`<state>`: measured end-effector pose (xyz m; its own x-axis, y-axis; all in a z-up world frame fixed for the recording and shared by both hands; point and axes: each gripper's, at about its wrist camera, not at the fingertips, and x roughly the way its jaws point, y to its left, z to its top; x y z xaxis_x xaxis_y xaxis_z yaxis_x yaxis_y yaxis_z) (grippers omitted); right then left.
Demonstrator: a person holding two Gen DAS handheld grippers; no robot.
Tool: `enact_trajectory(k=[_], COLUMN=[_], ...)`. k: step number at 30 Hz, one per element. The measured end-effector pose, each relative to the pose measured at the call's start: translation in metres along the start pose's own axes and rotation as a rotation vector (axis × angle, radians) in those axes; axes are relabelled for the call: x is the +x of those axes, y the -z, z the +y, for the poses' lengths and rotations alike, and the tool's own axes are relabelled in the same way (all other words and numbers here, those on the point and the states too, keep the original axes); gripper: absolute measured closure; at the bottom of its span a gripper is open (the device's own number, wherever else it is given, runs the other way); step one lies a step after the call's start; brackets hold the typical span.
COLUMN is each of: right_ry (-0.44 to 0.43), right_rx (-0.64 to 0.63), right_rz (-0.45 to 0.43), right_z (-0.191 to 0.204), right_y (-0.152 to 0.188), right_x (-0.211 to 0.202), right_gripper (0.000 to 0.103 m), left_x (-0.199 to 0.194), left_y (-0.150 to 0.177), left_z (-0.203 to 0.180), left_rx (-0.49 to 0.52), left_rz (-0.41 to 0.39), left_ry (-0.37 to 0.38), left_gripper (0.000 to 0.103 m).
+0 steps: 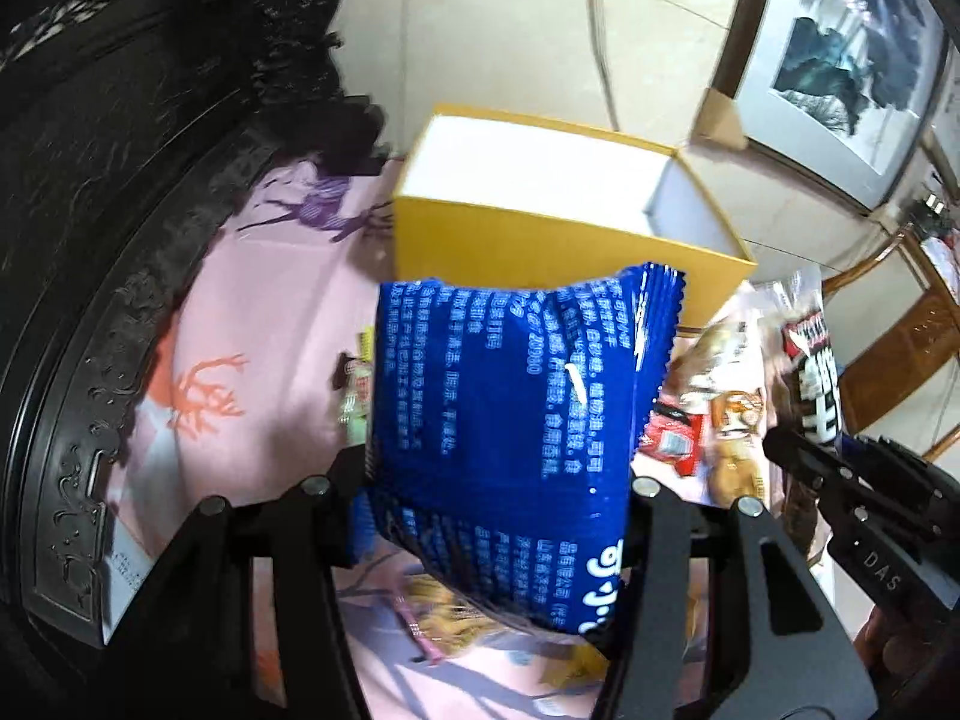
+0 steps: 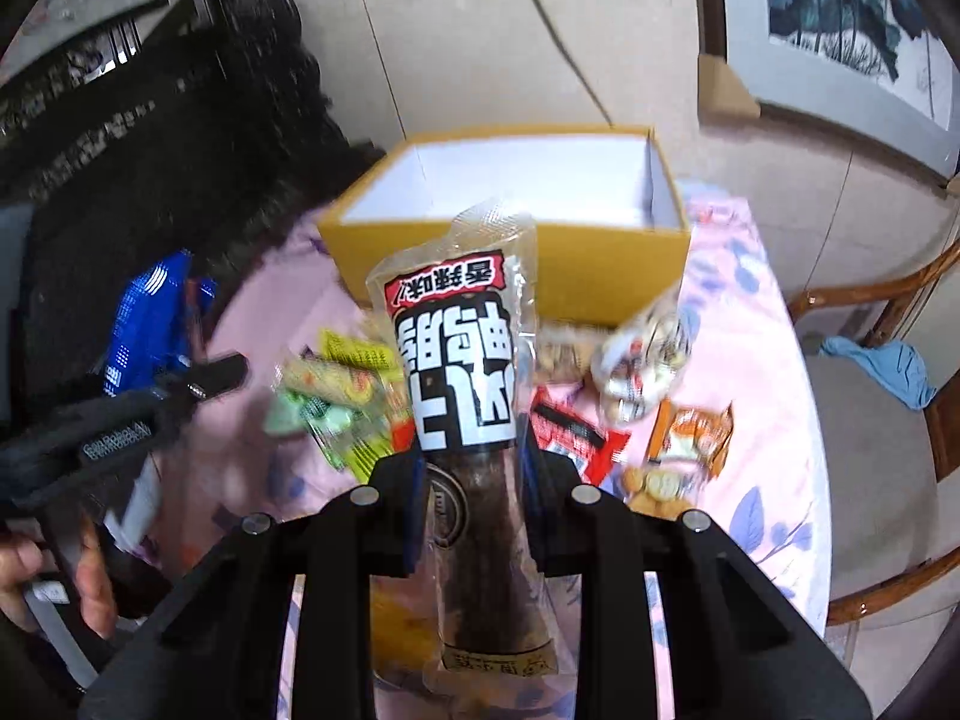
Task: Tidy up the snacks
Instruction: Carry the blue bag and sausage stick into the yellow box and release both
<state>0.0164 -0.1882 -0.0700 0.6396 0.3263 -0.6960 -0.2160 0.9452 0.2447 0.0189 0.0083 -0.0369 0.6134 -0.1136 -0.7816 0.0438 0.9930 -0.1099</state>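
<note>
My left gripper (image 1: 498, 489) is shut on a blue snack bag (image 1: 510, 414) with white print, held above the table in front of the open yellow box (image 1: 516, 240). My right gripper (image 2: 471, 468) is shut on a long clear packet with a black and white label (image 2: 459, 360), also held in front of the yellow box (image 2: 456, 240). The box inside is white and looks empty. The blue bag shows at the left of the right wrist view (image 2: 141, 330). The right gripper and its packet show at the right of the left wrist view (image 1: 816, 384).
Loose snacks lie on the pink tablecloth (image 2: 744, 372): green and yellow packets (image 2: 342, 396), a red packet (image 2: 576, 432), an orange biscuit packet (image 2: 684, 450), a clear bag (image 2: 642, 354). Dark carved furniture (image 1: 90, 240) stands left. A wooden chair (image 2: 888, 420) stands right.
</note>
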Motion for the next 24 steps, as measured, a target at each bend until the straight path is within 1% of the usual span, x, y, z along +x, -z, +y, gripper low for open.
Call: enact_trajectory(k=[2,7,12,16,19,22,24], right_ry=[0.001,-0.002,-0.002,-0.004,-0.008,-0.004,0.002], right_rx=[0.006,0.023,0.020,0.019,0.028,0.040,0.059], right_rz=[-0.017,-0.021,-0.008,0.009,0.011,-0.003,-0.012], right_z=[0.002,0.000,0.001,0.001,-0.003,-0.012,-0.021], right_y=[-0.007,-0.005,-0.004,-0.010,-0.024,-0.054,-0.088], right_x=[-0.006,-0.009,-0.003,0.006,0.016,0.036,0.055], right_gripper=[0.076,0.076,0.076,0.076,0.076,0.076,0.076], left_x=[0.000,0.018,0.025,0.037,0.046,0.059,0.072], left_y=[-0.001,-0.006,-0.008,-0.019,-0.037,-0.074,-0.102], left_z=[-0.006,-0.009,-0.006,-0.005,-0.006,-0.011,-0.012], left_rx=[0.009,0.044,0.035,0.016,0.017,0.022,0.021], left_rz=[0.003,0.026,0.029,0.040,0.041,0.022,0.008], left_ry=[0.015,0.021,0.029,0.037,0.041,0.038,0.030], left_gripper=[0.049,0.049,0.049,0.049,0.049,0.048,0.048])
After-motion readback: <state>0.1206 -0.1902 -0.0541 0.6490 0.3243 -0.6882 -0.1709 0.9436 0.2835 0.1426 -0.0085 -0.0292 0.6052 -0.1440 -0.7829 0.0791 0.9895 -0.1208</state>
